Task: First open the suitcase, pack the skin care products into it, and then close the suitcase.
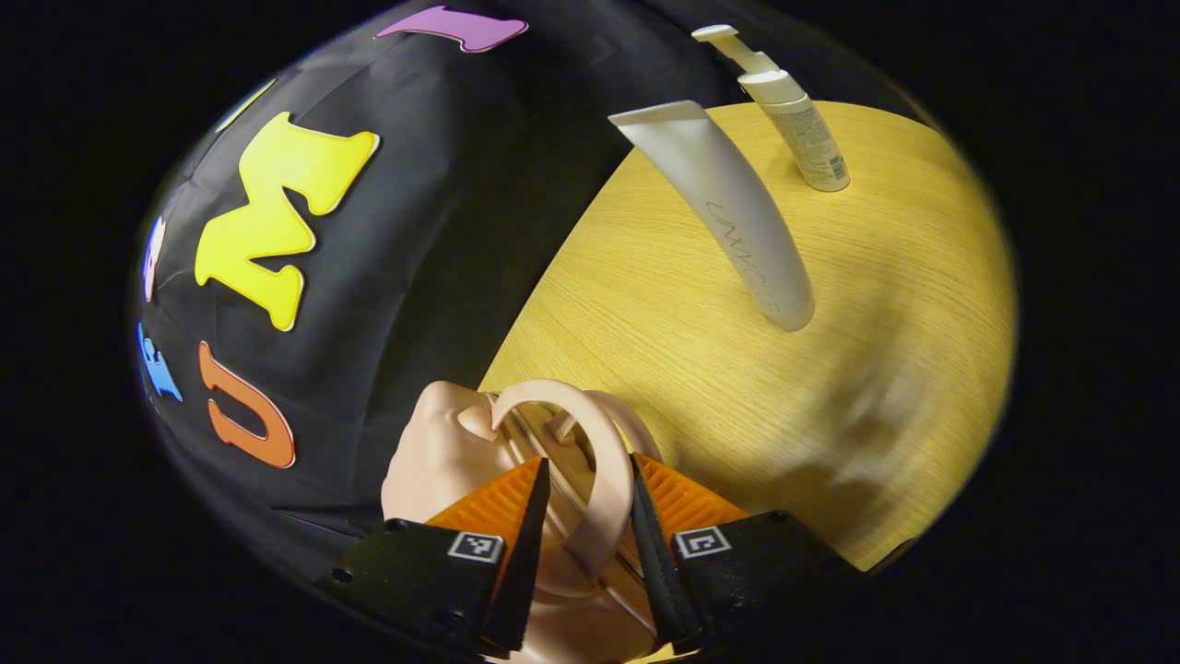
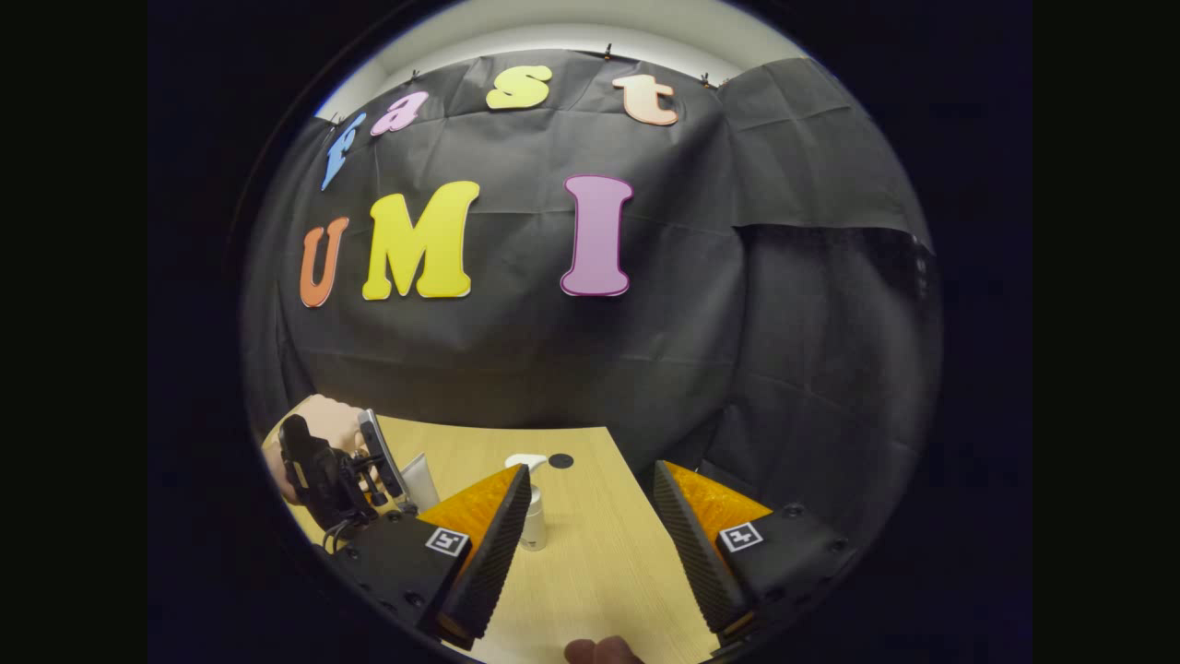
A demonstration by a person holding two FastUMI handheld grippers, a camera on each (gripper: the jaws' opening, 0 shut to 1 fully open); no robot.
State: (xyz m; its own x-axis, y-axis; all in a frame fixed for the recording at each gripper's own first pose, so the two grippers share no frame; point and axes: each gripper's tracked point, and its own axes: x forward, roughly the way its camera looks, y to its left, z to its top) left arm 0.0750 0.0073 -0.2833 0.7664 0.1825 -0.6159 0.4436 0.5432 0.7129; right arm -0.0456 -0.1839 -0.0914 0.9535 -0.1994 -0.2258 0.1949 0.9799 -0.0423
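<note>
While left gripper (image 1: 585,516) clamps the suitcase (image 1: 442,452) handle (image 1: 604,461) lower centre, likely to lift the lid, tube (image 1: 737,221) and pump bottle (image 1: 797,120) wait upper right on table (image 1: 903,304); right gripper (image 2: 590,526) gapes, empty.

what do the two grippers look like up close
Left gripper: black blocky bodies, each with a small square black-and-white marker tag, carrying wedge-shaped fingers with ribbed faces. Right gripper: same build, black bodies with screws, marker tags, ridged fingers.
</note>
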